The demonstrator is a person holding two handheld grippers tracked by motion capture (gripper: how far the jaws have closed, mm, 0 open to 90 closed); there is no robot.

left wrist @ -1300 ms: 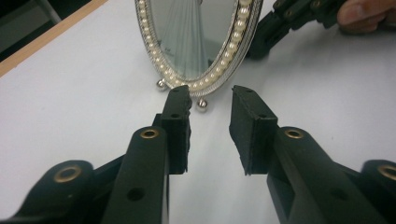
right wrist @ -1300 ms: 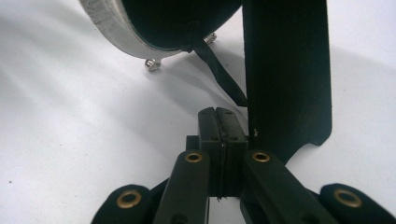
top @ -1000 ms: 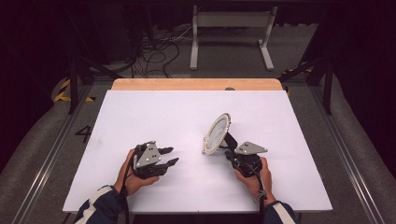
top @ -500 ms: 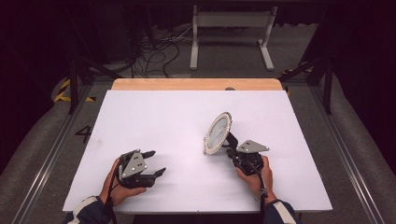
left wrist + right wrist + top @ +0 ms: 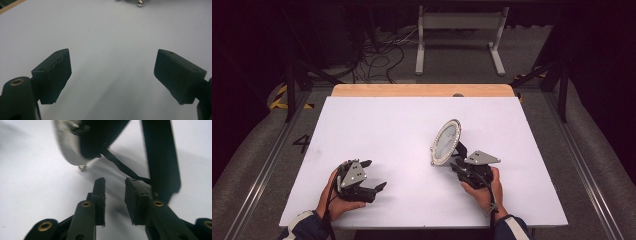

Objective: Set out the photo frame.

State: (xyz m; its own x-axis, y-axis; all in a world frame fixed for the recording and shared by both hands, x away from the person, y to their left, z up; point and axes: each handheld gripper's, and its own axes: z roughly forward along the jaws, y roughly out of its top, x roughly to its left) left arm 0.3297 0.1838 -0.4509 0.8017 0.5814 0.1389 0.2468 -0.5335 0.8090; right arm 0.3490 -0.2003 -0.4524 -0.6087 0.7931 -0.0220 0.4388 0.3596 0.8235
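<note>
Nearest the person's edge of the white bench (image 5: 387, 120), the left tool (image 5: 373, 176) rests low over the surface in the left hand (image 5: 336, 197). Its jaws have just been opening and now stand wide apart, released, with bare bench between the pads (image 5: 55, 75).

Just beyond, to the right, the right tool (image 5: 457, 159) is held in the right hand (image 5: 484, 189). Its jaws have just been opening; a narrow gap shows between the pads (image 5: 100, 200) with nothing pressed between them. A thin black cord (image 5: 122, 167) runs just ahead of them.

Directly in front of the right tool stands the round mirror (image 5: 446, 141), tilted, on its black stand (image 5: 162, 157), its rim studded with small beads. In the right gripper view the mirror is blurred and cut off at the top edge; whether the jaw tips touch the stand cannot be told.

Farther off, the bench's wooden strip (image 5: 422, 90) follows. On the floor to the left a painted "4" (image 5: 303, 144) is legible. Cables (image 5: 377, 55) and a grey frame (image 5: 459, 35) lie beyond.
</note>
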